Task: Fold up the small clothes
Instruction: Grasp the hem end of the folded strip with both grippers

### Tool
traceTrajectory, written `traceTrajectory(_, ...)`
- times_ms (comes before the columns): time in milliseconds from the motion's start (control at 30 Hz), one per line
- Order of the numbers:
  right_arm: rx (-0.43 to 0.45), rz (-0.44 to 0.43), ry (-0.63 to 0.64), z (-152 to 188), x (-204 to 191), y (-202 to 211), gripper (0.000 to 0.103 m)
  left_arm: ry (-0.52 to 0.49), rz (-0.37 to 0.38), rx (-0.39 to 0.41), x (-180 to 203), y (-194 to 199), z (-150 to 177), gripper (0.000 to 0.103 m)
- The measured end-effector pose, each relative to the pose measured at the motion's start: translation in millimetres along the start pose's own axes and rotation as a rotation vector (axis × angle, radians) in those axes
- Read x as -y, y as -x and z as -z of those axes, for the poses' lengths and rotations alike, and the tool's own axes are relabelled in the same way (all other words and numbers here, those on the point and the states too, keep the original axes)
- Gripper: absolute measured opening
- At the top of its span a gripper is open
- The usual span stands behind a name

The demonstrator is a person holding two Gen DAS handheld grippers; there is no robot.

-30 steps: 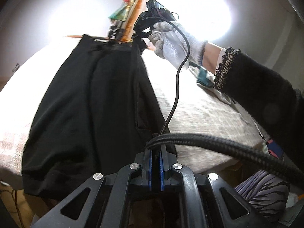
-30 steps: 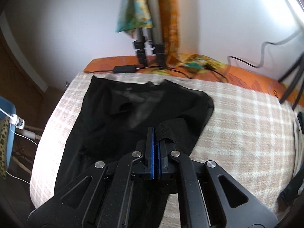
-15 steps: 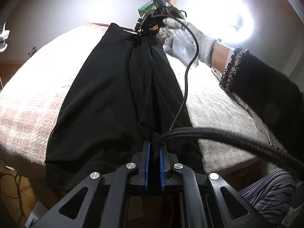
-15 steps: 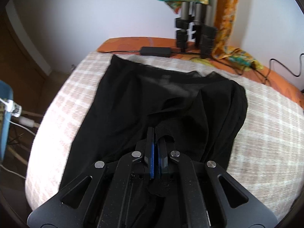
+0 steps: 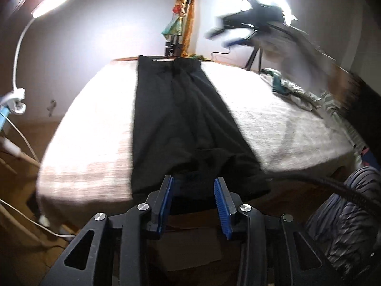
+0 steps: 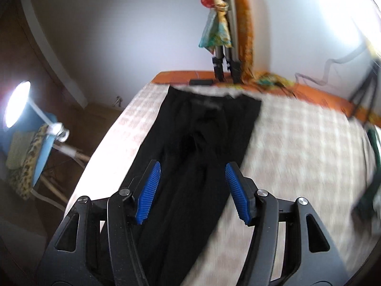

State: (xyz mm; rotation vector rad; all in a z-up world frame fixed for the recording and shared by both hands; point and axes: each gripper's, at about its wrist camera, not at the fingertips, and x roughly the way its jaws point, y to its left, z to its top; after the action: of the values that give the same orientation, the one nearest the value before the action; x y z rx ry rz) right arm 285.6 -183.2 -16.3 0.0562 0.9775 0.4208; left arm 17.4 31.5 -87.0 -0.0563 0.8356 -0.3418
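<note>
A black garment [image 5: 181,124] lies folded lengthwise in a long strip on the checked bed cover [image 5: 273,119]; it also shows in the right wrist view [image 6: 197,157]. My left gripper [image 5: 194,186] is open and empty, just off the garment's near end at the bed's front edge. My right gripper [image 6: 193,166] is open and empty, raised above the garment's middle. In the left wrist view the right gripper [image 5: 247,21] is a blurred shape high at the upper right.
A tripod with colourful cloth [image 6: 223,54] stands at the bed's far end on an orange sheet [image 6: 181,77]. A lamp [image 5: 50,2] is at the left. Other clothes [image 5: 293,90] lie at the bed's right side. A thick black cable [image 5: 333,188] crosses lower right.
Both grippers have opened and let go of the garment. It now lies flat as a narrower strip. Both grippers have drawn back and the right one has lifted.
</note>
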Motion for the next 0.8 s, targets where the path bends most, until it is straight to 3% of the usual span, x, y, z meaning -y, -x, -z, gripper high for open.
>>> traceTrajectory(200,-0.135,-0.063,-0.024,125.9,-10.6,23.8,0.06,0.052,-0.024,-0.037,-42.0,-6.5,-5.5,0.041)
traceTrajectory(367,-0.246,-0.123,-0.068,195.6,-18.1,9.1,0.053,0.084,-0.018,-0.08,-52.4,-23.4,-5.6,0.041)
traceTrajectory(533,-0.243,-0.132,-0.054,222.0,-26.2,6.0,0.053,0.151,-0.007,-0.136,-64.1,-39.8,-0.7,0.041)
traceTrajectory(733,-0.223,-0.122,0.015,227.0,-40.2,7.9,0.053,0.141,-0.007,-0.157,-61.6,-45.8,3.0,0.038)
traceTrajectory(800,-0.223,-0.123,0.036,228.8,-44.3,8.2,0.041,0.131,-0.008,-0.168,-58.0,-49.7,3.3,0.032)
